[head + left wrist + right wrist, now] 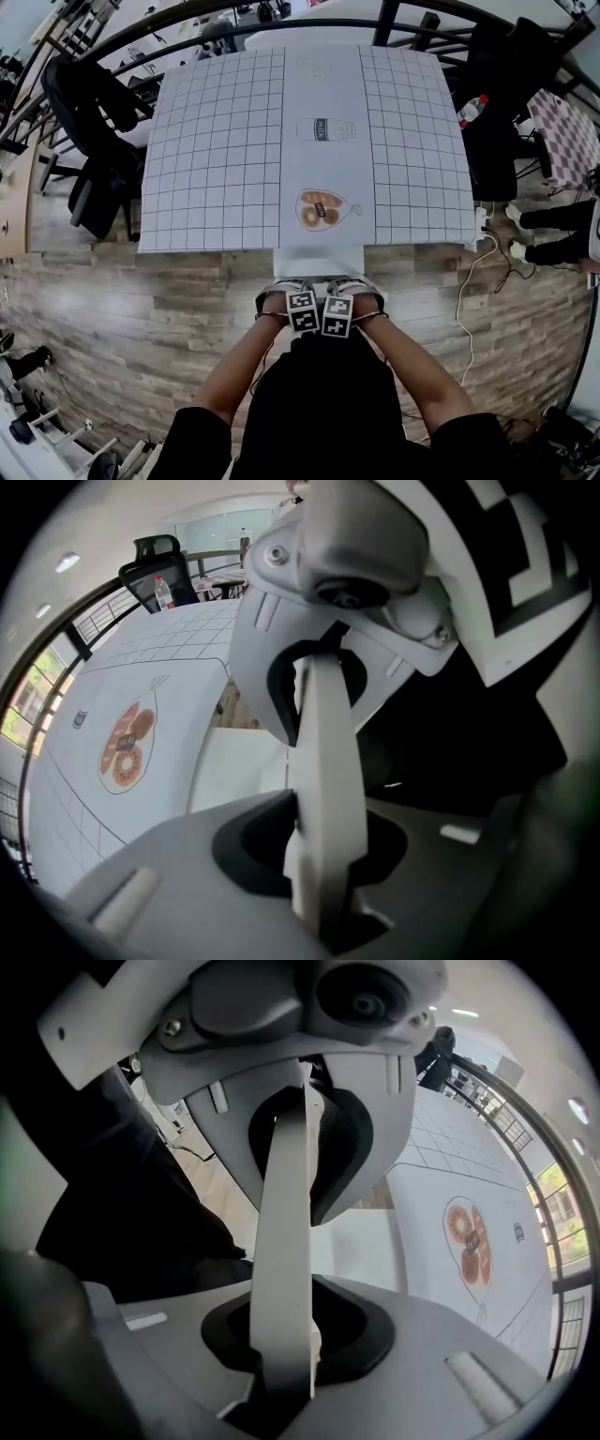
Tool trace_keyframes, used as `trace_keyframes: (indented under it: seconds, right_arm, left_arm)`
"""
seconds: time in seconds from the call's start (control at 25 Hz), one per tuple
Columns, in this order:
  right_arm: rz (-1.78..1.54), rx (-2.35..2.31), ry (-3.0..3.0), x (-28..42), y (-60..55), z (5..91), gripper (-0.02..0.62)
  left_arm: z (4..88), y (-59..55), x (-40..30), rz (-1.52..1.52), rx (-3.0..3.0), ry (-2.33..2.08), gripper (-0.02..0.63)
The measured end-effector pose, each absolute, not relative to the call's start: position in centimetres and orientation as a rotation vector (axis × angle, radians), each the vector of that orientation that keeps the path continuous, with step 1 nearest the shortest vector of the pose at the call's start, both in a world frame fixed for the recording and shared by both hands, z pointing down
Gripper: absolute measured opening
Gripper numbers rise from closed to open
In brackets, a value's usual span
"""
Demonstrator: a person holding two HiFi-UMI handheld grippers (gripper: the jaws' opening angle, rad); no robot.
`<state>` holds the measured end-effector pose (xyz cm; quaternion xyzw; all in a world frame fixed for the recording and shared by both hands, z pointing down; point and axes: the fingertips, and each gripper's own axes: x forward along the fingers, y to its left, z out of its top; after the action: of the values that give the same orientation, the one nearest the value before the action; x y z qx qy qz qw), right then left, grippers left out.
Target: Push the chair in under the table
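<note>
The pushing step is in hand. The white chair (319,262) stands at the near edge of the table (216,169), centred on it. Its seat front appears to sit just under the edge of the gridded cloth, and the rest of the seat shows over the wooden floor (141,319).

The left gripper (284,302) and the right gripper (359,302) sit side by side on the top of the backrest (323,761). Both point steeply down. In each gripper view the thin white board runs straight through the jaws, which are clamped on it.

Most of the seat is not yet under the table, so I judge the task partly done. The next move calls for a level shove toward the table, equal from both sides so the chair does not skew. It should go on until the backrest comes close to the table edge. Only then should the jaws let go.
</note>
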<state>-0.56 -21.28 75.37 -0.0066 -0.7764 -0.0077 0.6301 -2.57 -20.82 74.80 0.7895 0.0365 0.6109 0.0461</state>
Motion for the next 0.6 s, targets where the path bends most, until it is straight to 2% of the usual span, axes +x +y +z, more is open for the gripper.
trace_keyframes:
  seconds: [0.6]
  right_arm:
    - [-0.041, -0.003, -1.778, 0.0, -28.1, 76.9, 0.074]
  left_arm:
    - [76.4, -27.5, -2.1, 1.902, 2.387, 0.103, 0.091]
